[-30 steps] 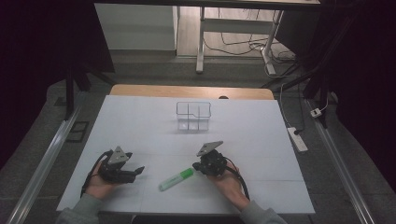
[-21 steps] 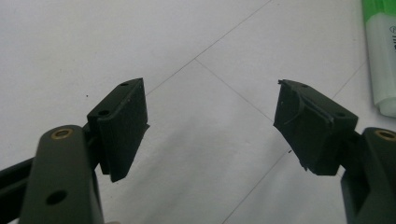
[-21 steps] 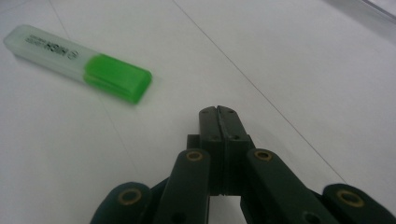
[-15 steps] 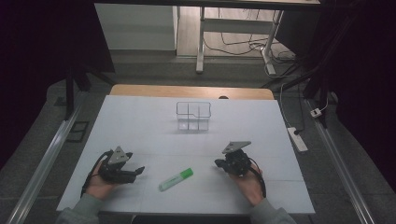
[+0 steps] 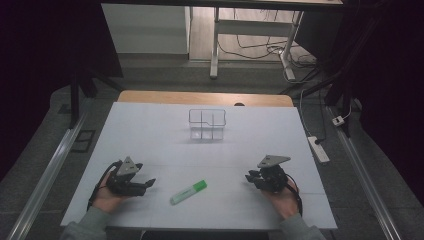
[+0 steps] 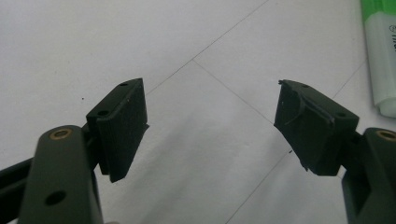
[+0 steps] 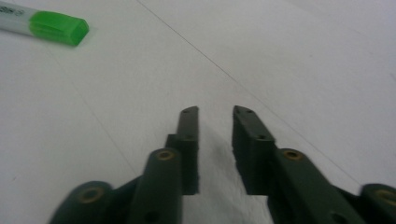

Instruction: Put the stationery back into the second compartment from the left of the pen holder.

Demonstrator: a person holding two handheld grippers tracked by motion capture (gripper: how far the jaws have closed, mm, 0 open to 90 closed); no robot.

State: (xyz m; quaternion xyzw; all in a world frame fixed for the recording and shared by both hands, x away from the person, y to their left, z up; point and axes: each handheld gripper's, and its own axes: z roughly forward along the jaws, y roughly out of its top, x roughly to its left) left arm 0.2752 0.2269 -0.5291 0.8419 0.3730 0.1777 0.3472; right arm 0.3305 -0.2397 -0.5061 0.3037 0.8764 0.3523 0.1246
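With the green highlighter (image 5: 188, 192) lying free near the table's (image 5: 150, 130) front edge between my 2 grippers, left gripper (image 5: 145, 185) fingers spread wide and right gripper (image 5: 248, 177) fingers just opening on nothing, I'd approach square across its barrel, low and slow.

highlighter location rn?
In the high view the green highlighter lies flat on the white table near the front edge, between the left gripper and right gripper, touching neither.
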